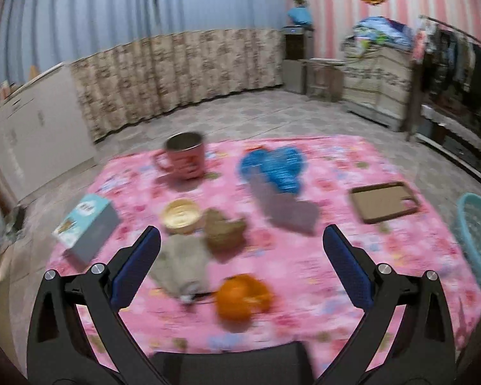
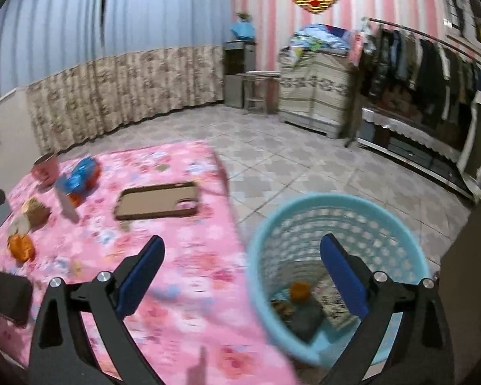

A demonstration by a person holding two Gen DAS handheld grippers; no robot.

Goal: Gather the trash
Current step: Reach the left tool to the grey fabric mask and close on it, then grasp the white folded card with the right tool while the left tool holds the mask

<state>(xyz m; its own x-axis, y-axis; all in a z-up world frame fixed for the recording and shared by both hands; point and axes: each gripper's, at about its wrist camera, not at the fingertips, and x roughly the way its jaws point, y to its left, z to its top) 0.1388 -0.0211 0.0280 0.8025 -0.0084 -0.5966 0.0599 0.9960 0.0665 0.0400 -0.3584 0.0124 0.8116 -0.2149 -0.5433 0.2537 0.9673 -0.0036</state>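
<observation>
Orange peel [image 1: 240,296], crumpled grey tissue [image 1: 182,264] and brown wrapper [image 1: 224,229] lie together near the front of my pink-clothed worktop [image 1: 352,192]. My left tongs [image 1: 240,250] hang above them, blades wide apart, gripping nothing. Turquoise basket [image 2: 304,211] stands on the floor beside the worktop's edge, scraps already at its bottom. My right tongs [image 2: 242,256] are over its rim, spread apart, empty. Pink mug [image 1: 184,157] and phone case [image 1: 383,200] sit farther back.
</observation>
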